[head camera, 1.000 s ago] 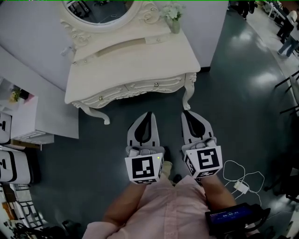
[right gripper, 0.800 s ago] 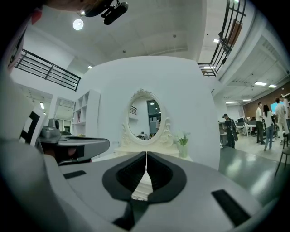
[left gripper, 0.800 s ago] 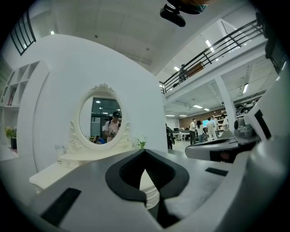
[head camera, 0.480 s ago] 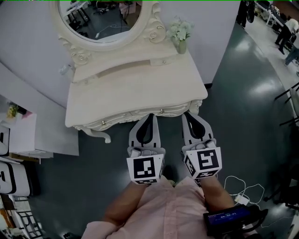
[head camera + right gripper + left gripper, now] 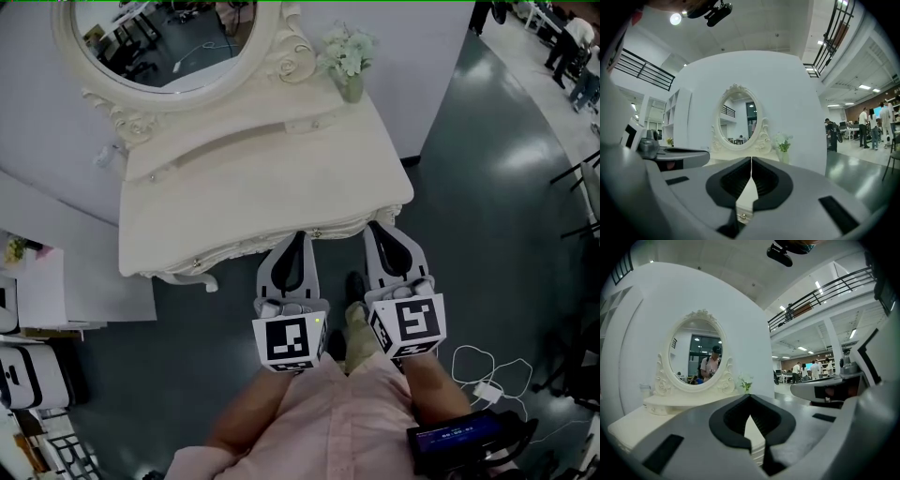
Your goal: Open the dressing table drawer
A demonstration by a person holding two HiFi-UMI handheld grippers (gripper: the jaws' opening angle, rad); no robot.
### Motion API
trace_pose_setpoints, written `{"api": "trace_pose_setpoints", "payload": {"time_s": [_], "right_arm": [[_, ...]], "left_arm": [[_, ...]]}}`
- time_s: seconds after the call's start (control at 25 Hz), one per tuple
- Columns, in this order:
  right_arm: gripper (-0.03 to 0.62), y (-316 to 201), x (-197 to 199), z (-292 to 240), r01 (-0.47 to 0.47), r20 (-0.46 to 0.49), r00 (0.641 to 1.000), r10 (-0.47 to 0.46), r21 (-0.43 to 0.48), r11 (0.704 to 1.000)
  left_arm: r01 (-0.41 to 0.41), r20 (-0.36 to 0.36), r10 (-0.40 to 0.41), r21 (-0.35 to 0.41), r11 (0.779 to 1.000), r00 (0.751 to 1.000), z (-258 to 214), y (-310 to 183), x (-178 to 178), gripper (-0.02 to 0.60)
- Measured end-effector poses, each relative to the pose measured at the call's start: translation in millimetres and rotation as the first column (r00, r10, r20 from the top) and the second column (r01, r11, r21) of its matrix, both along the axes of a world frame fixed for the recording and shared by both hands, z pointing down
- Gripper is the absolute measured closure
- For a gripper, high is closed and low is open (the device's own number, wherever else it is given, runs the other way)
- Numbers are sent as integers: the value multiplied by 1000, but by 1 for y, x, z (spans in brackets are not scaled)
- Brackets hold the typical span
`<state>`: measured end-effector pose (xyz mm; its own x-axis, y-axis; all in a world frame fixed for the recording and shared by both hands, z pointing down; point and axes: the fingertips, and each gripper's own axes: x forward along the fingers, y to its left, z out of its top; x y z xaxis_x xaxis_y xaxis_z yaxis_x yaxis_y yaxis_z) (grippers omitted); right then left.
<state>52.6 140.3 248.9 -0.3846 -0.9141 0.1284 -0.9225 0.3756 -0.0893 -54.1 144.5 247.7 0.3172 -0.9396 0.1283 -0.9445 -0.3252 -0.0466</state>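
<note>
At the near front edge of the table, the drawer is flush and unopened, with nothing gripped yet. It is cream painted wood with a carved scrolled front and a small round knob. Left tongs and right tongs are both pinched together and empty, near that edge.

My two grippers, the left gripper and the right gripper, had pale grey shells with black-lined jaws tapering to a point. At six o'clock each carried a white cube printed with black square markers: the left cube and the right cube. I wore a pale pink shirt. A dark device with a blue-lit screen sat at four o'clock.
</note>
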Motion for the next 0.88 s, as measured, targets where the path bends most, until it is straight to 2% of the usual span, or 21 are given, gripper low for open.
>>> {"api": "trace_pose_setpoints", "payload": {"time_s": [0.48,0.88], "right_arm": [[576,-142,19,23,45,31,999,-44,-42,998],[576,-226,22,9,113,47,993,-112,-18,993]], "left_arm": [[63,60,-59,-58,996,996,20,-130,15,574],[120,88,-117,-26,992,989,0,-205,25,574]]}}
